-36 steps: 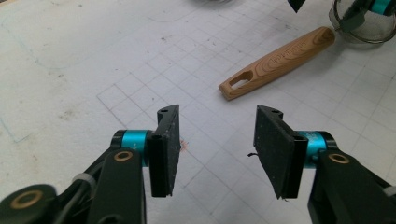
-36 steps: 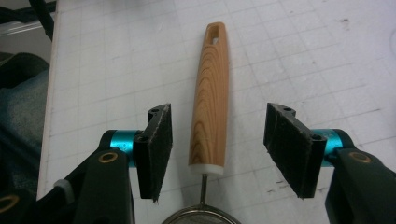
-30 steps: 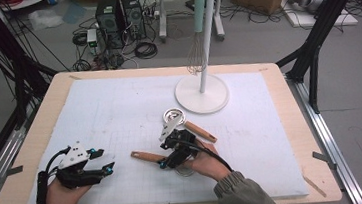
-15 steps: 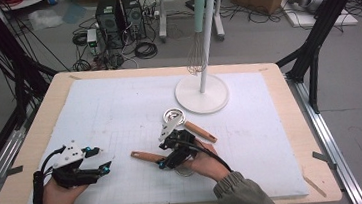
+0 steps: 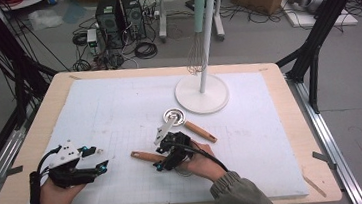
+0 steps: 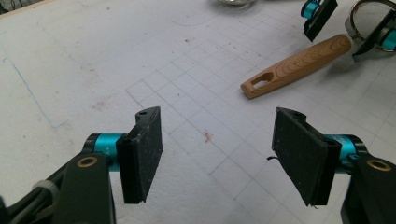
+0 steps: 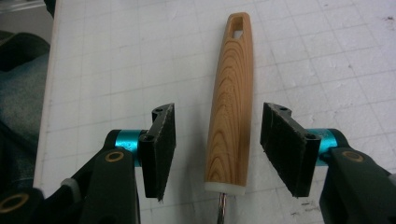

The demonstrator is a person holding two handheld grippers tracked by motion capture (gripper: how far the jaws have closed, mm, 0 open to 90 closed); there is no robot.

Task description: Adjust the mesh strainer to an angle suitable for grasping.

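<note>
Right tool [image 7: 217,151], jaws spread and unclenched, straddles the wooden handle [image 7: 231,100] lying on the surface near the white stand [image 5: 202,94], little changed from a second ago, so a grasp looks imminent; left tool [image 6: 219,156] waits released farther off.

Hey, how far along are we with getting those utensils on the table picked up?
Nothing looks done: one whisk hangs on the stand. In hand: the open right gripper straddles a wooden handle lying on the mat, not yet squeezed. Left: closing and lifting; the strainer lies on the mat; the left gripper is open, idle.
</note>
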